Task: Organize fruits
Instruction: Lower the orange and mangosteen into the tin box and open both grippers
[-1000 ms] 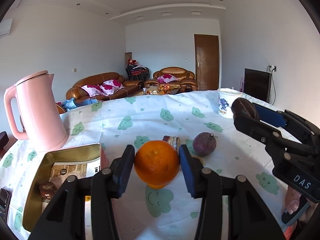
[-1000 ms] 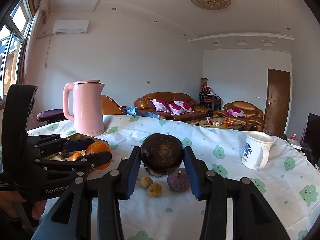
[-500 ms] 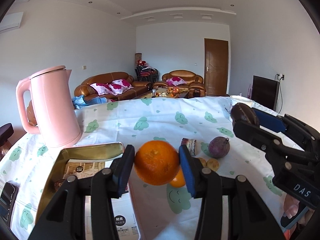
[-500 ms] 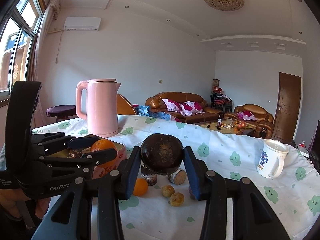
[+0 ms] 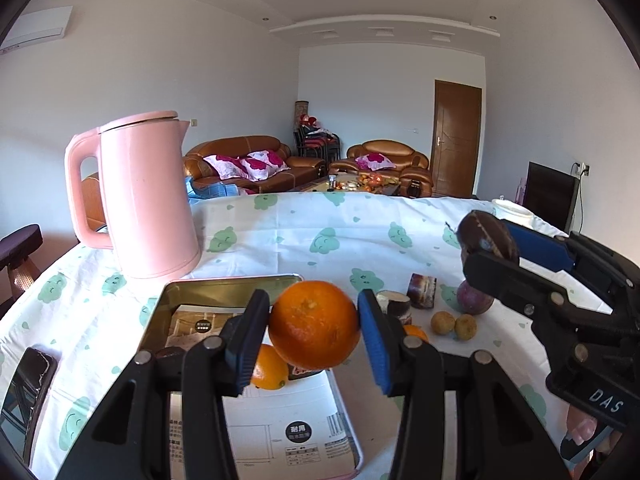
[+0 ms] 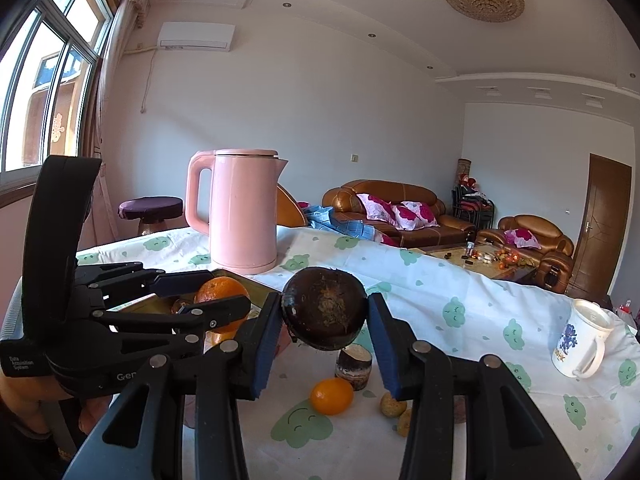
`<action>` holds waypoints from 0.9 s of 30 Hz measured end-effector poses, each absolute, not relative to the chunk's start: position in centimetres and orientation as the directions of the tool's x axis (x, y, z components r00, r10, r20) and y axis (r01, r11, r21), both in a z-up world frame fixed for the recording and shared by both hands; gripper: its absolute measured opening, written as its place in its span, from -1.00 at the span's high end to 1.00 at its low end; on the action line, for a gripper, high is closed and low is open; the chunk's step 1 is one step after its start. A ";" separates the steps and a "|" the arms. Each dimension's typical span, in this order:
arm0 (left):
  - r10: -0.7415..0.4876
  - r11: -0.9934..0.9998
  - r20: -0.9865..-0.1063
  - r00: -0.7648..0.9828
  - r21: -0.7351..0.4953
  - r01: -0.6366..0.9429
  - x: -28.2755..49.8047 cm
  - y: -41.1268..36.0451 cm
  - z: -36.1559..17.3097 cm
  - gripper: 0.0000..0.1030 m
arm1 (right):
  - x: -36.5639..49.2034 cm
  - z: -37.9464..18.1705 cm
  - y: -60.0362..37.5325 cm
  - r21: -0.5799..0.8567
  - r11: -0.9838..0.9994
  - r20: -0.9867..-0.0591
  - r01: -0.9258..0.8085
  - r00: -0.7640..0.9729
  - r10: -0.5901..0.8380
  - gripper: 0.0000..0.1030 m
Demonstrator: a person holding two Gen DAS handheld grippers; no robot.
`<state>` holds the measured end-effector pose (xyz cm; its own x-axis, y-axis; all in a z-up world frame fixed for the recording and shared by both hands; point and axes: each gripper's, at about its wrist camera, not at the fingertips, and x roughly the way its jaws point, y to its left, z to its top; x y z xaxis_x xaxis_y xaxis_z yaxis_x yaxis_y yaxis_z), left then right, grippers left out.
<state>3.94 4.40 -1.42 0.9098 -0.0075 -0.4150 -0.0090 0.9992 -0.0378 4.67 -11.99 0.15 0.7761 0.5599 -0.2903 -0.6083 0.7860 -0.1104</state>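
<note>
The left gripper point(image 5: 314, 330) is clamped on an orange point(image 5: 314, 324), its blue pads pressing the fruit's two sides; it points forward and somewhat downward, holding the orange in the air over the near edge of an open metal tin point(image 5: 224, 286) that sits on the table point(image 5: 320, 236); a second orange point(image 5: 268, 372) and a small dark fruit point(image 5: 170, 352) lie inside the tin, beside printed paper. The right gripper point(image 6: 324, 312) is closed on a dark brown round fruit point(image 6: 324, 308), gripped at its left and right flanks and lifted clear of the cloth; it too tilts only slightly below level. In the right wrist view the left gripper point(image 6: 224, 296) appears at the left, seen side-on, with a hand point(image 6: 24, 408) behind it at the frame's lower edge; in the left wrist view the right gripper point(image 5: 486, 240) reaches in from the right edge, with part of a hand point(image 5: 580, 426) just visible below it; the two tools are held side by side, near each other and not touching. On the cloth below and ahead lie a small orange point(image 6: 332, 396), two small tan fruits point(image 5: 454, 324), a purple round fruit point(image 5: 474, 300) and two short cut brown pieces point(image 5: 408, 298). A pink kettle point(image 5: 140, 196) stands upright behind the tin; a white mug point(image 6: 580, 338) stands far to the right; a dark phone point(image 5: 30, 376) lies at the table's left edge.
</note>
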 end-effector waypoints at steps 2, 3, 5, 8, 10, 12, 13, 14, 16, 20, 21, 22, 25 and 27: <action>0.003 0.999 -0.418 0.908 -0.041 -0.022 3.8 5.0 -1.5 0.08 | 4.8 0.1 -11.4 -0.108 0.778 -0.298 -0.619 0.767 0.568 0.12; 0.006 0.999 -0.420 0.908 -0.044 -0.027 3.8 5.3 -1.6 0.08 | 4.9 0.0 -11.1 -0.109 0.775 -0.302 -0.623 0.763 0.571 0.12; 0.017 0.998 -0.426 0.905 -0.048 -0.041 3.9 6.0 -1.8 0.08 | 4.9 -0.1 -10.4 -0.112 0.767 -0.310 -0.632 0.756 0.577 0.12; 0.029 0.997 -0.435 0.900 -0.054 -0.059 3.9 6.9 -2.0 0.08 | 4.9 -0.4 -9.6 -0.116 0.755 -0.321 -0.645 0.744 0.586 0.12; 0.038 0.996 -0.442 0.896 -0.056 -0.070 3.7 7.5 -2.2 0.08 | 4.9 -0.6 -8.9 -0.115 0.747 -0.328 -0.655 0.735 0.594 0.12; 0.049 0.995 -0.446 0.894 -0.054 -0.082 3.5 8.0 -2.3 0.08 | 5.0 -0.8 -8.3 -0.109 0.737 -0.339 -0.667 0.722 0.603 0.12; 0.058 0.995 -0.449 0.892 -0.052 -0.091 3.5 8.3 -2.3 0.08 | 5.1 -0.9 -8.0 -0.104 0.733 -0.344 -0.672 0.716 0.608 0.12; 0.064 0.994 -0.452 0.890 -0.051 -0.097 3.4 8.7 -2.4 0.08 | 5.2 -1.0 -7.7 -0.100 0.729 -0.350 -0.678 0.710 0.612 0.12; 0.072 0.993 -0.462 0.884 -0.051 -0.107 3.3 9.3 -2.6 0.08 | 5.2 -1.4 -7.2 -0.096 0.720 -0.363 -0.687 0.698 0.617 0.12; 0.082 0.991 -0.488 0.869 -0.055 -0.124 3.2 10.3 -3.2 0.08 | 5.4 -2.2 -6.0 -0.091 0.701 -0.393 -0.707 0.673 0.627 0.12; 0.083 0.991 -0.495 0.865 -0.054 -0.125 3.1 10.4 -3.4 0.08 | 5.4 -2.4 -5.7 -0.090 0.696 -0.400 -0.712 0.666 0.630 0.12; 0.084 0.991 -0.503 0.860 -0.053 -0.127 3.1 10.6 -3.7 0.08 | 5.4 -2.5 -5.3 -0.090 0.690 -0.408 -0.719 0.658 0.633 0.12; 0.094 0.990 -0.519 0.850 -0.045 -0.137 3.0 10.9 -4.3 0.08 | 5.1 -3.0 -4.2 -0.099 0.670 -0.426 -0.735 0.640 0.639 0.12; 0.104 0.988 -0.527 0.843 -0.043 -0.149 2.9 11.3 -4.6 0.08 | 5.0 -3.4 -3.3 -0.111 0.656 -0.446 -0.746 0.628 0.638 0.12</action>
